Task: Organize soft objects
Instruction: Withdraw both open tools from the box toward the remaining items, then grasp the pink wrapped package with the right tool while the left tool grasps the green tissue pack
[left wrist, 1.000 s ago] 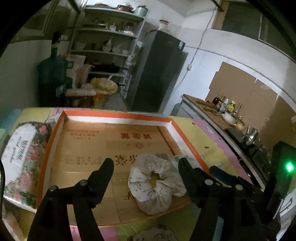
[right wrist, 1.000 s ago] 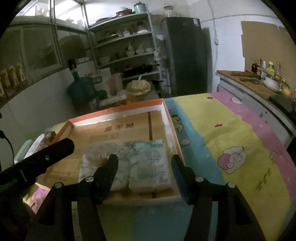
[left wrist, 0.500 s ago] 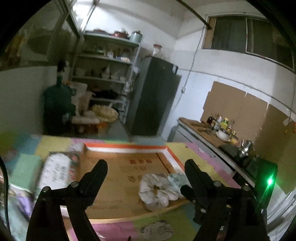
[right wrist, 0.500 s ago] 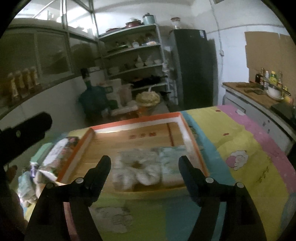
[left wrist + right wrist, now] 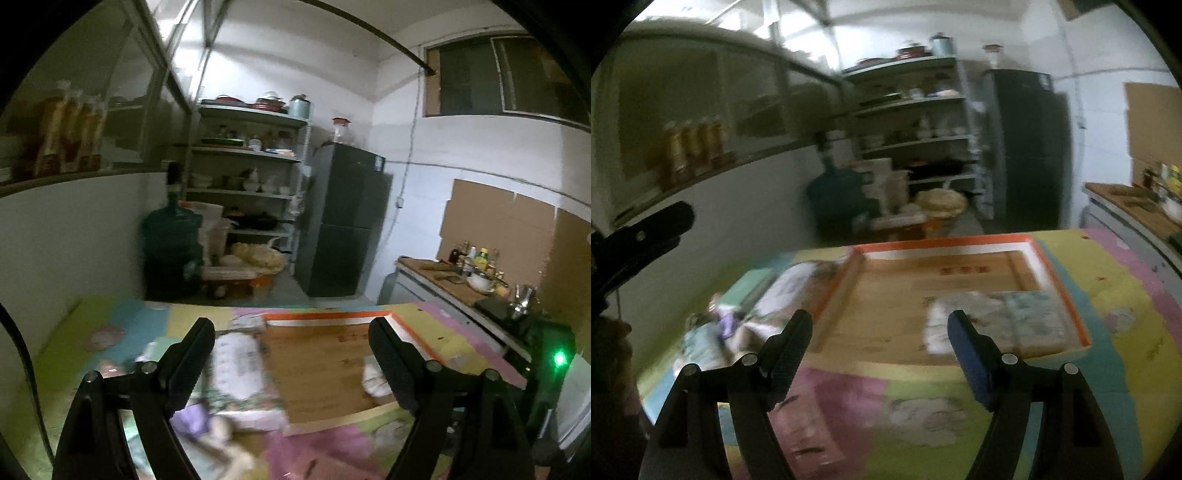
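Observation:
An orange-rimmed cardboard tray (image 5: 1060,280) lies on the colourful table cover. In it, at the near right, lie a white floral scrunchie (image 5: 964,314) and a pale tissue pack (image 5: 1034,317) side by side. The left wrist view shows the tray (image 5: 325,317) and part of the scrunchie (image 5: 373,376) behind the right finger. A floral soft pack (image 5: 240,365) lies left of the tray, also in the right wrist view (image 5: 790,291). A small purple item (image 5: 192,421) lies near it. My left gripper (image 5: 291,365) and right gripper (image 5: 879,350) are open and empty, above the table's near side.
Small soft items (image 5: 701,332) lie blurred at the table's left. A green water jug (image 5: 171,251), shelves (image 5: 251,184) and a dark fridge (image 5: 343,221) stand behind the table. A counter with bottles (image 5: 472,266) runs along the right.
Both grippers have pulled back and up from the tray and swung left. The scrunchie and tissue pack stay in the tray. Both stay open.

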`<state>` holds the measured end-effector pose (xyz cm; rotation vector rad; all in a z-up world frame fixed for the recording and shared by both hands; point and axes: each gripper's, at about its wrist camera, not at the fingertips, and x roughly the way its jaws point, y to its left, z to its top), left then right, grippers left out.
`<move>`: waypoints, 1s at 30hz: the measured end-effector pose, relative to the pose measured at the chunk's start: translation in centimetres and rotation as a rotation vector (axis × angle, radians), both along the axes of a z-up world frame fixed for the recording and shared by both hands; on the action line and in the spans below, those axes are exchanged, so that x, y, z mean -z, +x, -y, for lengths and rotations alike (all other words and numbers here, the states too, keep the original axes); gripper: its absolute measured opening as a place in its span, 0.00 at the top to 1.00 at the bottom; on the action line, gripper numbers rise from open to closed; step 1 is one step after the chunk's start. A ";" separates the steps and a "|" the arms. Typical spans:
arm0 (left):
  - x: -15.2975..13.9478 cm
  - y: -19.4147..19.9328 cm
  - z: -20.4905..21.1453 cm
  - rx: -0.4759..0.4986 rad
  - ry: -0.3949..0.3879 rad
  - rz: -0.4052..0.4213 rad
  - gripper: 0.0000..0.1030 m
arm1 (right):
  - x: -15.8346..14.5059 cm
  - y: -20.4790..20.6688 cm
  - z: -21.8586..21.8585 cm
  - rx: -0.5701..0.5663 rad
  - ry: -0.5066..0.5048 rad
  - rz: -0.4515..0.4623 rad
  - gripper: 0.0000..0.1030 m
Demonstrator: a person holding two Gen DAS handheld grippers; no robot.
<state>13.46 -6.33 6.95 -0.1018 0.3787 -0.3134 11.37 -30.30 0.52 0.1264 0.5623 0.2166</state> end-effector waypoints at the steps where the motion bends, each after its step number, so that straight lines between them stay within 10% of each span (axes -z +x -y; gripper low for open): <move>1: 0.1 -0.2 -0.8 -0.027 0.006 -0.003 0.17 | 0.1 -0.2 -0.7 -0.027 -0.008 0.001 0.25; 10: 2.3 -3.2 -6.8 -0.133 0.038 -0.012 0.17 | 4.1 -1.0 -7.2 -0.304 -0.163 -0.088 0.25; 23: 6.9 -4.7 -9.8 -0.162 0.033 -0.110 0.17 | 8.2 -0.1 -7.3 -0.336 -0.238 -0.214 0.25; 27: 8.3 -4.0 -9.7 -0.157 0.024 -0.153 0.17 | 8.5 0.0 -7.4 -0.327 -0.237 -0.228 0.56; 30: 9.3 -3.4 -9.7 -0.158 0.015 -0.183 0.17 | 8.5 -0.2 -7.3 -0.315 -0.235 -0.227 0.58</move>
